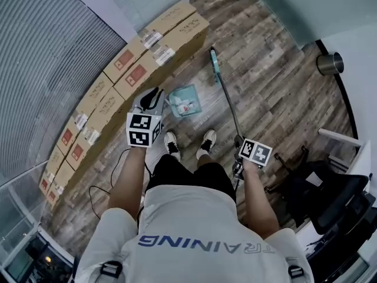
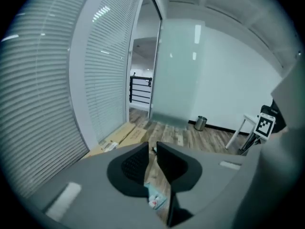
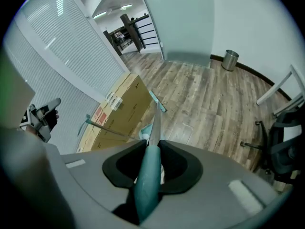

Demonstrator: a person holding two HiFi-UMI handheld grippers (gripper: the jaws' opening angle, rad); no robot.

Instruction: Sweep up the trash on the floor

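I stand on a wood floor. My right gripper (image 1: 240, 144) (image 3: 152, 145) is shut on the teal grip of a broom (image 3: 148, 175); its metal shaft (image 1: 230, 105) slants away to the brush head (image 1: 215, 61) (image 3: 157, 101) on the floor. A teal dustpan (image 1: 184, 101) (image 2: 155, 197) with scraps in it lies just ahead of my shoes. Its thin upright handle (image 3: 112, 129) stands free, apart from my left gripper (image 3: 43, 116). The left gripper (image 1: 154, 94) (image 2: 151, 149) is raised left of the pan, jaws a narrow slit apart, nothing between them.
A long row of flat cardboard boxes (image 1: 118, 81) lies along the blinds on the left. A steel bin (image 1: 330, 63) (image 3: 230, 59) stands by the far wall. A black chair (image 1: 330, 193) and a white table leg (image 1: 339, 135) crowd the right. A black cable (image 1: 97, 196) loops behind my left side.
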